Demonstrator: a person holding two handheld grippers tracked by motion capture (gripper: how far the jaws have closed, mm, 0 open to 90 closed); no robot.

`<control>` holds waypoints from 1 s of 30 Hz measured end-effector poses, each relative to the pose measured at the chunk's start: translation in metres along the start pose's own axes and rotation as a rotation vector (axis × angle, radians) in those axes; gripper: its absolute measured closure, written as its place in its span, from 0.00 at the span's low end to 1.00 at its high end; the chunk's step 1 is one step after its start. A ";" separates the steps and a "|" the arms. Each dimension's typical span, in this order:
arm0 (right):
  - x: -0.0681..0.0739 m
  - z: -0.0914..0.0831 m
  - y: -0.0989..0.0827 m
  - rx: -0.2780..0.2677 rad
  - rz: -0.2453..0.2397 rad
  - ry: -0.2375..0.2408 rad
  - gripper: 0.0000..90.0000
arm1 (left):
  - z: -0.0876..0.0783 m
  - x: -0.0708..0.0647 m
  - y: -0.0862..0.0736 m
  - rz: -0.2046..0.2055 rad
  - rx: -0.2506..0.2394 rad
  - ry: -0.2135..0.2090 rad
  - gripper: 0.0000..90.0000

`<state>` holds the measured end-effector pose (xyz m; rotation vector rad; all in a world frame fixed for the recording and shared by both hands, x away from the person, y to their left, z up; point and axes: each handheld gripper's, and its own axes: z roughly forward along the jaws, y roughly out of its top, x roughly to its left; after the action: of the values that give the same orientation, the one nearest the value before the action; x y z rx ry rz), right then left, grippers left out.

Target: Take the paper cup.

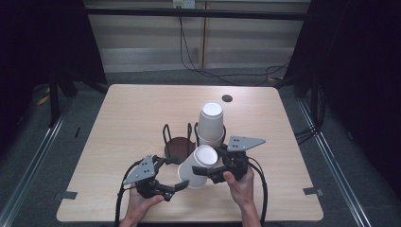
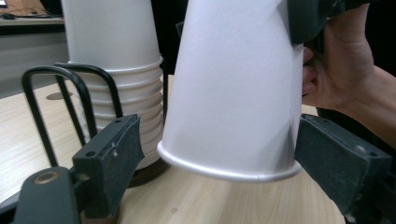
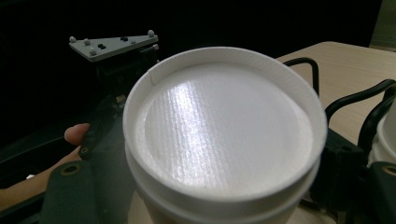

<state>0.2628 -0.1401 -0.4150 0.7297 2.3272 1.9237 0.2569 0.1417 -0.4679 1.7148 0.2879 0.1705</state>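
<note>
My left gripper (image 1: 182, 185) stands open around the rim of the upside-down paper cup (image 1: 196, 166), pads not pressing. My right gripper (image 1: 206, 171) clamps its upper part, tilted beside the cup stack (image 1: 210, 124) in the wire holder (image 1: 177, 142). Next, I reckon: grip the rim and pull nested cups apart.

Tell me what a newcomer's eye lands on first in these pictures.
First, the upside-down white paper cup at the front middle of the table, tilted and clamped near its base by the right gripper, its rim between the open jaws of the left gripper. Behind it, a stack of white cups stands in a black wire holder.
</note>
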 end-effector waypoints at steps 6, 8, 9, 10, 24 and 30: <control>0.001 0.002 -0.002 0.008 0.003 0.006 0.26 | 0.008 0.000 -0.002 -0.011 -0.003 -0.050 0.16; 0.000 0.004 -0.003 0.006 0.002 0.012 0.26 | 0.011 0.000 -0.002 -0.012 0.000 -0.063 0.16; 0.001 0.005 -0.003 0.011 0.002 0.018 0.26 | 0.013 -0.001 -0.002 -0.012 0.002 -0.059 0.14; 0.001 0.005 -0.003 0.011 0.002 0.018 0.26 | 0.014 -0.001 -0.002 -0.012 0.006 -0.057 0.14; 0.002 0.010 -0.007 0.008 0.009 0.037 0.26 | 0.030 0.001 -0.007 -0.014 0.028 -0.105 0.09; 0.003 0.012 -0.007 0.007 0.007 0.034 0.26 | 0.034 0.001 -0.009 -0.025 0.028 -0.104 0.09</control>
<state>0.2612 -0.1289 -0.4237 0.7124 2.3556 1.9476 0.2661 0.1109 -0.4820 1.7409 0.2360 0.0592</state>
